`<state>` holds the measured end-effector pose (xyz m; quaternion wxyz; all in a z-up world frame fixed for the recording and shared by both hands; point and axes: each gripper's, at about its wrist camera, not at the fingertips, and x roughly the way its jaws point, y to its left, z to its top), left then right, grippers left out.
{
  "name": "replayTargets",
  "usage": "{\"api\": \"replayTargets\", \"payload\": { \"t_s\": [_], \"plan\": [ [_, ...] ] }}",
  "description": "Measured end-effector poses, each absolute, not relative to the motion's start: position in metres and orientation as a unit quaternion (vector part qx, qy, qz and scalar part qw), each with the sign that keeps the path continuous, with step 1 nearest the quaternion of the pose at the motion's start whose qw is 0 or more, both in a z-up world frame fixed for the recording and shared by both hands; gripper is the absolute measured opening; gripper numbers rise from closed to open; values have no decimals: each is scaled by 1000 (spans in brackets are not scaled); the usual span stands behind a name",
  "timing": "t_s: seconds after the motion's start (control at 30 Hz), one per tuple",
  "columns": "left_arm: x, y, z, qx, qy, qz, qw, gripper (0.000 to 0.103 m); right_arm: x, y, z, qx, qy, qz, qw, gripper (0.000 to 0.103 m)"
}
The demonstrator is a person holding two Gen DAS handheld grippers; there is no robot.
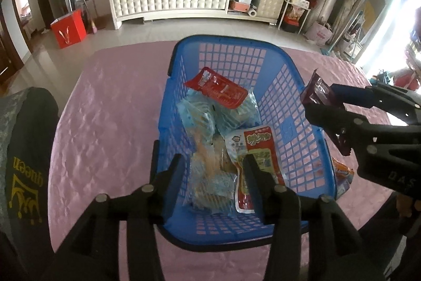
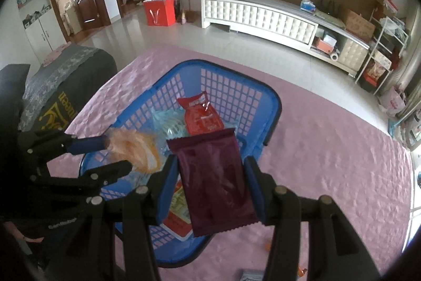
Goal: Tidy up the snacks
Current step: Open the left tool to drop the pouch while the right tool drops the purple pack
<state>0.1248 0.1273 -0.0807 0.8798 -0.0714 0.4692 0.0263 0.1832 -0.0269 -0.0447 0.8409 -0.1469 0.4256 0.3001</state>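
A blue plastic basket (image 1: 297, 131) stands on the pink table and holds several snack packets: a red one (image 1: 221, 91), light blue ones (image 1: 202, 120) and a white-and-red one (image 1: 252, 149). My left gripper (image 1: 213, 170) hovers open over the basket's near end, nothing between its fingers. In the right wrist view it (image 2: 118, 156) sits by an orange-and-clear packet (image 2: 136, 149). My right gripper (image 2: 210, 175) is shut on a dark maroon packet (image 2: 215, 181), held above the basket's right rim (image 2: 271, 107); it also shows in the left wrist view (image 1: 318, 94).
The pink tablecloth (image 1: 110, 109) covers the table. An orange snack packet (image 1: 342, 175) lies on it just right of the basket. A dark chair back with gold print (image 1: 23, 167) stands at the left. A white cabinet (image 1: 171, 1) is across the floor.
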Motion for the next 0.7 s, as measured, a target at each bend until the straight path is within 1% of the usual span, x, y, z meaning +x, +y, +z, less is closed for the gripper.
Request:
{"api": "replayTargets", "payload": {
  "t_s": [0.03,0.37,0.5,0.7],
  "plan": [
    [123,130,-80,-70,467,30,881,52,182,-27,-44,-147,425,301,841,55],
    [110,144,-60,-84,440,49,893,52,176,-23,-34,-148,417,312,841,55],
    [111,153,-59,-87,437,56,893,52,180,-12,-36,-168,417,313,837,55],
    [115,164,-66,-92,438,58,892,52,192,2,-46,-164,431,314,830,55]
  ]
}}
